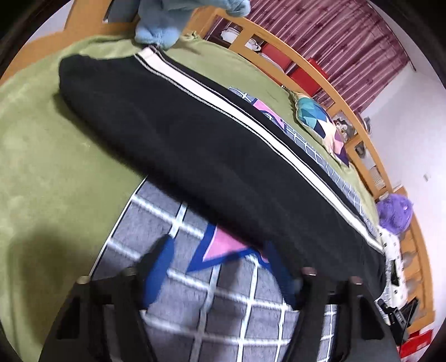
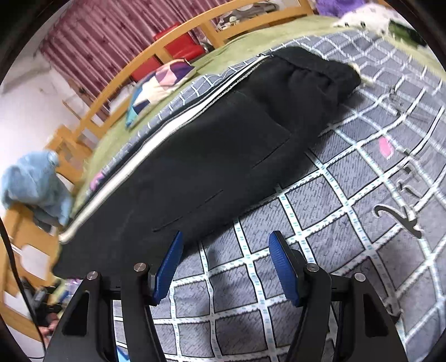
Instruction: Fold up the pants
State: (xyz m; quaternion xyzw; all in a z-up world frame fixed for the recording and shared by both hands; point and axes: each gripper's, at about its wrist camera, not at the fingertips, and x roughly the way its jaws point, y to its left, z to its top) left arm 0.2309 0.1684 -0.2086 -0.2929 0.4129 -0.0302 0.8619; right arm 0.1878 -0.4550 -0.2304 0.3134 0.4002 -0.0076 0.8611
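The left gripper [image 1: 220,250] has its jaws spread wide, holding nothing; its blue fingers [image 1: 159,270] are smeared by motion blur, and the right-hand one is partly lost against the near edge of the pants [image 1: 172,133]. The right gripper [image 2: 225,259] is likewise spread open and empty, its ribbed blue pads [image 2: 281,264] sharp, the left pad's tip just at the near hem of the pants [image 2: 211,156].

The pants are black with a white side stripe [image 1: 251,117] along their far edge, lying flat and lengthwise across the bed, one leg on the other; the gathered waistband [image 2: 320,69] lies far right in the right wrist view. Whether the fabric is folded further cannot be told.

They rest on a grey quilt with a white grid [image 2: 320,222], which lies over a green blanket [image 1: 41,167]. A patterned pillow [image 1: 320,117] sits beyond the pants, a blue plush toy [image 1: 159,25] at the far end of the left view, and a purple fuzzy item [image 1: 394,214], cut off and unclear, at the right. A wooden bed rail [image 1: 320,72] runs behind, with a maroon striped curtain [image 1: 334,27] and a white wall [image 1: 404,125] past it.
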